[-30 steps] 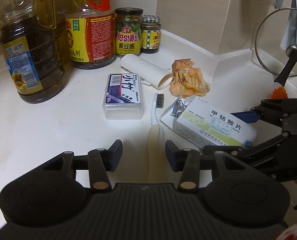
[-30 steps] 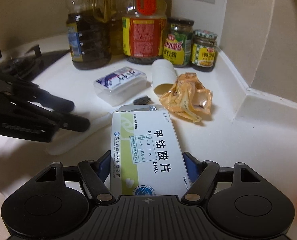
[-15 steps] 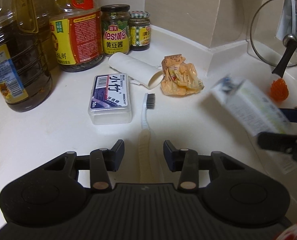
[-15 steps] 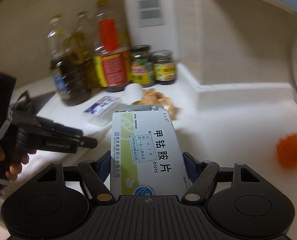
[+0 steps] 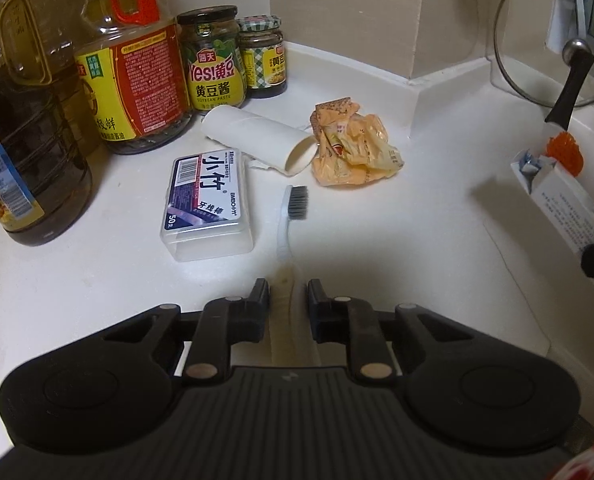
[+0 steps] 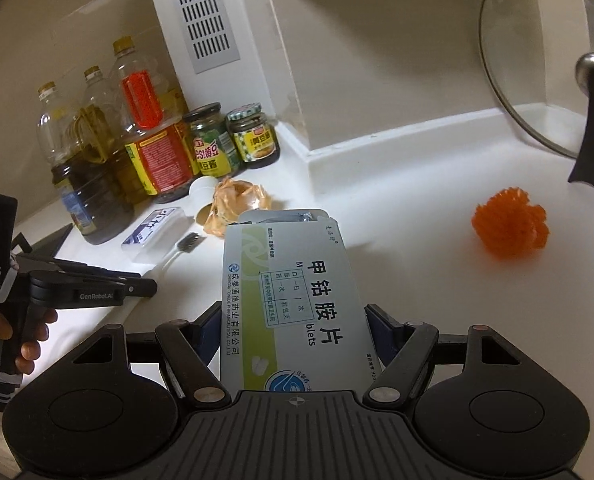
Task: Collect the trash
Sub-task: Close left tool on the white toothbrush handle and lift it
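The right gripper [image 6: 293, 316] grasps the medicine box [image 6: 293, 300] above the bench [image 5: 377, 240], well off its surface. The box's top flap is open, so it is better to keep it level. The left gripper [image 5: 288, 304] has its jaws nearly closed around the toothbrush [image 5: 287, 228] handle, which lies mid-bench near the front edge; whether they already pinch it, I cannot tell. Close evenly before lifting.

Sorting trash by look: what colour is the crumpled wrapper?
Orange-yellow crumpled wrapper, clearest in the left wrist view.
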The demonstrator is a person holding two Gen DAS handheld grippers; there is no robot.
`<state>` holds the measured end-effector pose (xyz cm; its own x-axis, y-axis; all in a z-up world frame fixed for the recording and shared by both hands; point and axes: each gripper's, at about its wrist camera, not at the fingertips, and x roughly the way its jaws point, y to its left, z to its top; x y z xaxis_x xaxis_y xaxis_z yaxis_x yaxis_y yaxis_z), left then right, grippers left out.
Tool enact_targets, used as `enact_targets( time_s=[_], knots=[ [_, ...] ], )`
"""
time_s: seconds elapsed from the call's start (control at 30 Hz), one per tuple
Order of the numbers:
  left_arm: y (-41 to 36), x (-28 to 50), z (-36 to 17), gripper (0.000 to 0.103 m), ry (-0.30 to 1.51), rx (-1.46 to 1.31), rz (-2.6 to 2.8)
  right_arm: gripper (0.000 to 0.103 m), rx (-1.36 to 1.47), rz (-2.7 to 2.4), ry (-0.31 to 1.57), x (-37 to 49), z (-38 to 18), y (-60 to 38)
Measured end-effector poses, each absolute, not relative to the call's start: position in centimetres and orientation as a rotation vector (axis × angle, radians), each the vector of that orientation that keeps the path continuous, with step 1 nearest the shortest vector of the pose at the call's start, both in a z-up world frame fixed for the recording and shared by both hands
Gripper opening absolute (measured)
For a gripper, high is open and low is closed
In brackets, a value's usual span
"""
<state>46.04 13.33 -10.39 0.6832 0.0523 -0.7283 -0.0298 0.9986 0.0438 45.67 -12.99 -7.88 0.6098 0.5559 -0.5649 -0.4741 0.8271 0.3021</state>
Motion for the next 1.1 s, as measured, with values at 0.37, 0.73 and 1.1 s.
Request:
enact_targets(
  time_s=[0.37, 0.73, 1.1],
  knots=[
    [12.7, 43.1, -9.1, 0.018, 0.775, 0.013, 0.056, 0.073, 0.140, 0.599, 0.692, 44.0, -7.9, -14.3],
    [11.1, 37.5, -6.2, 0.018, 0.716, -0.025, 0.078, 0.073, 0.139, 0.658, 0.675, 40.7, -7.0, -15.7],
    [7.2, 29.7, -4.7, 0.018, 0.688, -0.075, 0.117, 0.073, 0.147, 0.766, 0.679, 35.7, -6.2, -16.9]
  ],
)
